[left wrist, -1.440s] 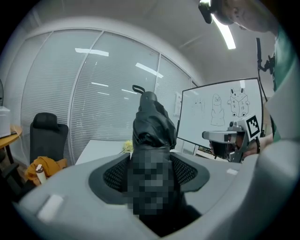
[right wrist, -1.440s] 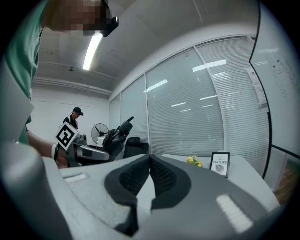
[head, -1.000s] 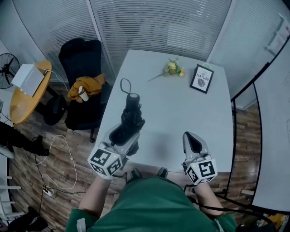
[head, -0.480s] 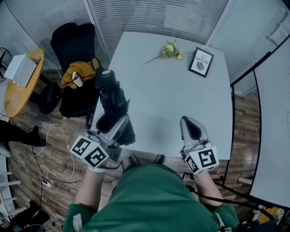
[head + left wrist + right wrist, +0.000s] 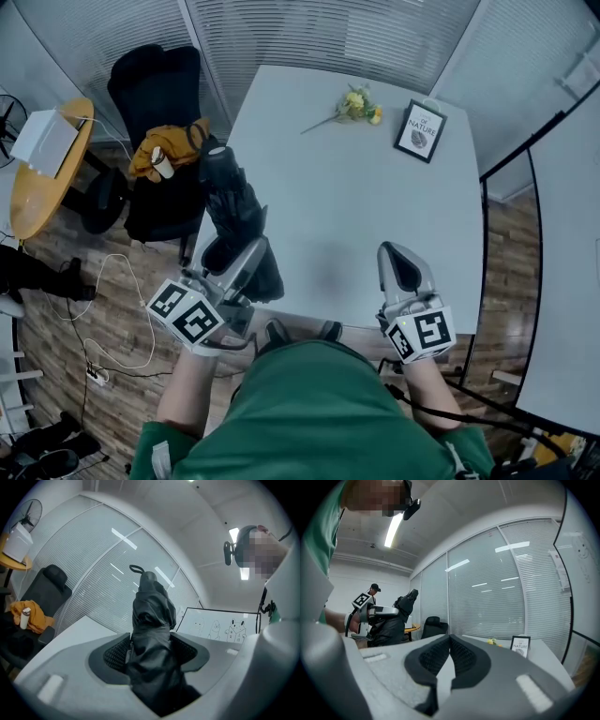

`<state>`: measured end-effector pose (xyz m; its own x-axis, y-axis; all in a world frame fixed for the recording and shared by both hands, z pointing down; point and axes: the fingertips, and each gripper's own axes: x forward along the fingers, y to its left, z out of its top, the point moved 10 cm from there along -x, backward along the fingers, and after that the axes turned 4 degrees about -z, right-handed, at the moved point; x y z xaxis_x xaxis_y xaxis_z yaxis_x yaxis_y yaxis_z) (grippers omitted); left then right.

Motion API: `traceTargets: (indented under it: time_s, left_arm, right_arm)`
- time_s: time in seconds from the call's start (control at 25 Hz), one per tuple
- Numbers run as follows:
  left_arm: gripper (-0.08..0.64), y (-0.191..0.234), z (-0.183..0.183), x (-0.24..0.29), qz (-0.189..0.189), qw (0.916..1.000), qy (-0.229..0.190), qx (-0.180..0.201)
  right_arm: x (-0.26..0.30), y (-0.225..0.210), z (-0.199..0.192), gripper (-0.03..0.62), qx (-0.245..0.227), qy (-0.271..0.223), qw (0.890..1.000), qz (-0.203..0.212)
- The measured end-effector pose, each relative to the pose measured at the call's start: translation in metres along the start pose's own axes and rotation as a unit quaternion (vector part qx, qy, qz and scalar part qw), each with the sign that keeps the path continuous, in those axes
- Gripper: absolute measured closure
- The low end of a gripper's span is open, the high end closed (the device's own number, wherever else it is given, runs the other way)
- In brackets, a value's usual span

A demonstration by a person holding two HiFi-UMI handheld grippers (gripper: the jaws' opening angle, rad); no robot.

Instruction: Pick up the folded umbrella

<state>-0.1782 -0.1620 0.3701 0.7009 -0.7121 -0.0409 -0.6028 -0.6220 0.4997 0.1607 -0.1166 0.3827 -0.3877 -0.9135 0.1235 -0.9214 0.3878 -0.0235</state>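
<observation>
We've the black folded fabric umbrella (image 5: pixel 232 199) off the white worktop (image 5: pixel 361 211)!
Left gripper (image 5: pixel 242 261) jaws clamp it, its length running toward eleven o'clock beyond the nine o'clock edge; right gripper (image 5: pixel 401 270) jaws closed, empty.

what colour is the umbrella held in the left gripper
The umbrella is plain black, strap loop included; it shows best in the left gripper view.

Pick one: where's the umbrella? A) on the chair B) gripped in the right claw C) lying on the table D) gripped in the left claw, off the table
D: the left claw is shut on the umbrella, held in the air by the left edge of the table; the right claw is shut and empty.
</observation>
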Motion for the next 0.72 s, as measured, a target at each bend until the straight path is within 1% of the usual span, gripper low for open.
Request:
traceTargets:
  time_s: [0.24, 0.48, 0.72]
  left_arm:
    - [0.285, 0.0005, -0.0017, -0.0007, -0.001, 1.0, -0.001, -0.002]
    - [0.285, -0.0021, -0.0037, -0.0018, -0.005, 1.0, 0.004, 0.006]
    - [0.285, -0.0035, -0.0068, -0.0036, 0.0, 1.0, 0.004, 0.005]
  right_arm:
    - [-0.0007, -0.0014, -0.0002, 0.589, -0.001, 0.0, 1.0, -0.001]
    - [-0.0028, 0.0, -0.0011, 0.589, -0.002, -0.003, 1.0, 0.0]
    - [-0.0062, -0.0005, -0.0035, 0.589, -0.002, -0.005, 1.0, 0.0]
